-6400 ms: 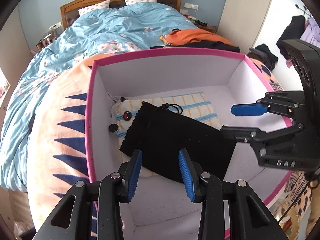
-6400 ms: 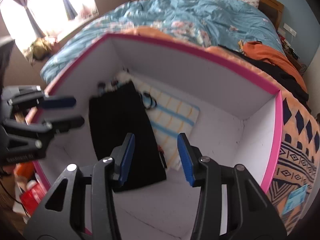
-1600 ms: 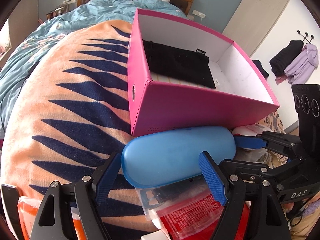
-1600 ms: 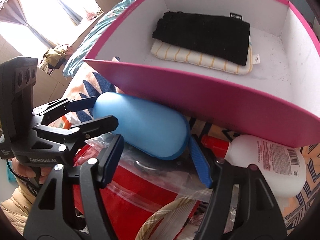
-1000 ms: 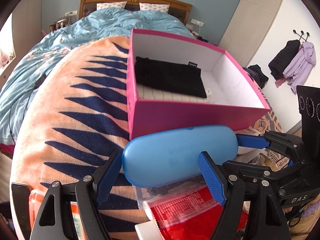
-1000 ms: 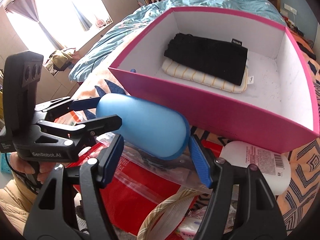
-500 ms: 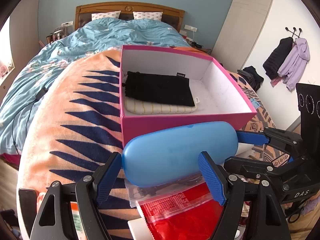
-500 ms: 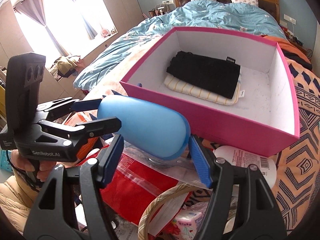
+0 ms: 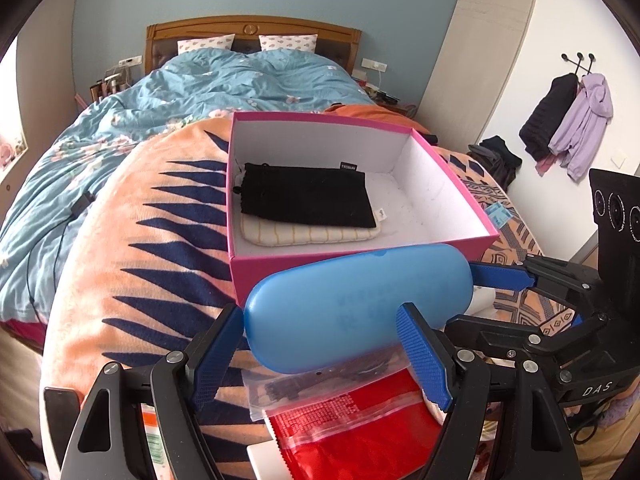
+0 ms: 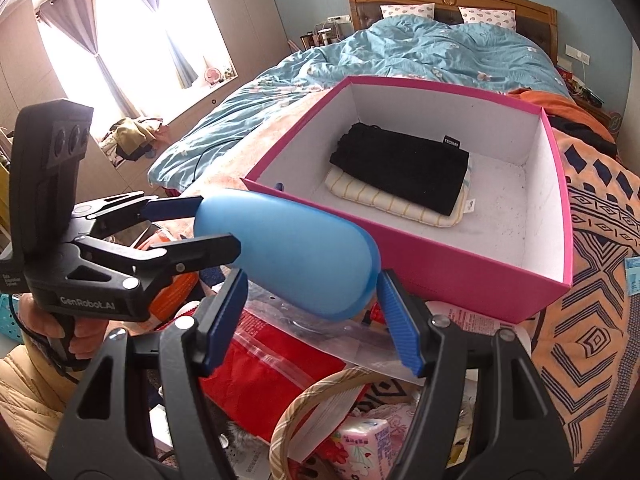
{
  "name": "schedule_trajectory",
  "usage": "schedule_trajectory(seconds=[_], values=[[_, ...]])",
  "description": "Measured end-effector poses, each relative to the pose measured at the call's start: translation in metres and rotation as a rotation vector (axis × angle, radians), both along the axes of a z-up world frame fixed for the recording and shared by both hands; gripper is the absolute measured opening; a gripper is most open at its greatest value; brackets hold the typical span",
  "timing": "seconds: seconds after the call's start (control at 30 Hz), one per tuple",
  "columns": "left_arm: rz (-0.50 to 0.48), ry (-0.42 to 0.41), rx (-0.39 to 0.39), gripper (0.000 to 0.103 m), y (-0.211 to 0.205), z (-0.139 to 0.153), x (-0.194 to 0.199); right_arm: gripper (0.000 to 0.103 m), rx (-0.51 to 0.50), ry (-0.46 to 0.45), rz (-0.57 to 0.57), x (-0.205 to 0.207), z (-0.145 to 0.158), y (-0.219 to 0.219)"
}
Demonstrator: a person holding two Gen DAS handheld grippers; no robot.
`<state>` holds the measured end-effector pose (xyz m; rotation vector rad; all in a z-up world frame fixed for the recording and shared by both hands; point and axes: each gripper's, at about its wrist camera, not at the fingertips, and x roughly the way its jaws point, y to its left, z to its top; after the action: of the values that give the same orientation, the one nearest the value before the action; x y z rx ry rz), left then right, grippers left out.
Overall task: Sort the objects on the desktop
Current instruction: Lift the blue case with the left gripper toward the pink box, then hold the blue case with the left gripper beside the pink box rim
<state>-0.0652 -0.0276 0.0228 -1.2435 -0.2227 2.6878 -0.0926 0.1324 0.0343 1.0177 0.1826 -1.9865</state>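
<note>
A smooth, oblong, hard-shelled blue glasses case [image 9: 356, 308] hangs in the air just in front of the near wall of an open pink cardboard box with a white inside [image 9: 452, 172], carried by both tools at once: the left gripper [image 9: 320, 354] has its blue ribbed pads pressed on the case's left half, and the right gripper [image 10: 312, 316] clamps the other end, each with its jaws spread fairly wide around the rounded shell. The case sits above a clutter of loose things at the foot of the box, among them a red plastic zip bag [image 9: 360, 428] and a clear plastic pouch [image 10: 320, 336], and clear of both. Inside the box a black fabric pouch [image 9: 304, 196] lies flat on a cream striped cloth pouch [image 9: 308, 235] against the left wall, leaving the right part of the floor bare. The step in hand looks like the carry of the case toward the box, with the lift seemingly high enough to pass the rim. The next move probably calls for both hands travelling forward together, keeping the case level so that neither end slips, then lowering it onto the bare floor beside the stacked pouches before either grip lets go.
</note>
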Motion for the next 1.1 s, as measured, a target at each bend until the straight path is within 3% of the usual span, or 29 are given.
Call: schedule_trajectory(seconds=[1.1], values=[[0.007, 0.033, -0.011, 0.08, 0.008, 0.016, -0.013, 0.069, -0.015, 0.069, -0.004, -0.01, 0.023, 0.007]])
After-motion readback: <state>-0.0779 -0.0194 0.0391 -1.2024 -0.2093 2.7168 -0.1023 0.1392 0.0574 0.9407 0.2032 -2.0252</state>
